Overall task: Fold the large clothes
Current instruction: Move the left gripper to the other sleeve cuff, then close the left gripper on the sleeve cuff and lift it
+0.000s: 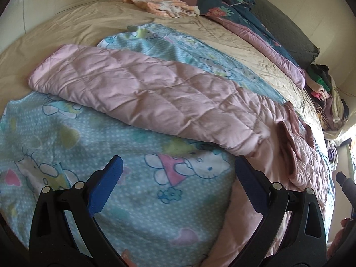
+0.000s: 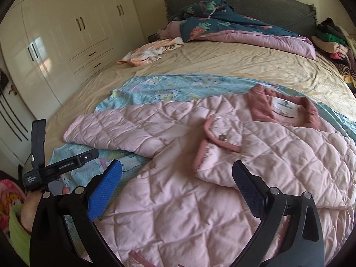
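Pink quilted jacket (image 2: 178, 189) under wide, unladen grippers

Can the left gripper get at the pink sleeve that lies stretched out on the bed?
Probably yes. The left gripper has open jaws, and only flat blue blanket lies before the sleeve; nothing covers it.

A bed (image 2: 222, 62) covered by a creased beige sheet fills most of both views, with a dark grey headboard (image 2: 267, 4) seen at the upper right of the right wrist frame. Directly on the sheet a light-blue cartoon-print blanket (image 1: 133, 200) is spread across the lower and middle part, and a pink quilted jacket (image 2: 178, 189) is laid on top of that blanket. Toward the top of the frame a small peach and white cloth (image 2: 151, 51), a dark floral quilt (image 2: 213, 24) with a pink underside and, at the upper right edge, a heap of mixed clothes (image 2: 333, 42) are seen.
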Demonstrator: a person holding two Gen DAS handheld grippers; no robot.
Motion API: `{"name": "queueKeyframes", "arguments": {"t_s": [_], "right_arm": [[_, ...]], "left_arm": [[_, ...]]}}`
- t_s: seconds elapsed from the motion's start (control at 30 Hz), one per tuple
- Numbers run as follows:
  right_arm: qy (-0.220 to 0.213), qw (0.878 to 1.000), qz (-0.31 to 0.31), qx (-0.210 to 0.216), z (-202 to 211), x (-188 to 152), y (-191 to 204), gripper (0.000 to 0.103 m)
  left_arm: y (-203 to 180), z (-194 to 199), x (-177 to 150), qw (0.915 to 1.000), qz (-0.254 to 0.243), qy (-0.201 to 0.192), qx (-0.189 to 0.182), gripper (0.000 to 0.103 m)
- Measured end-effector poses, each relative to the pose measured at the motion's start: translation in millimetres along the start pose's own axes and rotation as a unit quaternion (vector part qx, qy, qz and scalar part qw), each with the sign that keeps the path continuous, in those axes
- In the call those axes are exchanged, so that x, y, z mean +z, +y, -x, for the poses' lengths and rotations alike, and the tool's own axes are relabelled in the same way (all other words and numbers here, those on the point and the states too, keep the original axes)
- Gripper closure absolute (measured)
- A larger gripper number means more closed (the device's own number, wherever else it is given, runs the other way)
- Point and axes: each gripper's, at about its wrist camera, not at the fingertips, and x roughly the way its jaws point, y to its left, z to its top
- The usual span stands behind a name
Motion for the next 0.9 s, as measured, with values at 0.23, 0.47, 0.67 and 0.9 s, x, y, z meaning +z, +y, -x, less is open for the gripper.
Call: {"name": "queueKeyframes", "arguments": {"t_s": [0.23, 0.47, 0.67, 0.9], "right_arm": [[0.016, 1.0, 0.01, 0.013, -17.8, -2.0, 16.9, 0.004], [0.027, 0.999, 0.013, 0.029, -26.7, -5.6, 28.3, 0.004], [0.028, 0.999, 0.006, 0.036, -28.9, -7.4, 26.6, 0.004], [0.03, 0.999, -0.004, 0.031, -28.3, -9.8, 16.4, 0.004]], "left_arm": [[24.0, -15.4, 4.9, 0.9986, 0.042, 0.018, -0.028, 0.009], [46.5, -27.1, 16.8, 0.9959, 0.086, 0.001, -0.03, 0.009], [76.3, -41.2, 30.4, 0.9906, 0.135, -0.01, -0.022, 0.014], [115.4, -55.9, 54.3, 0.9829, 0.182, -0.027, 0.003, 0.016]]}}
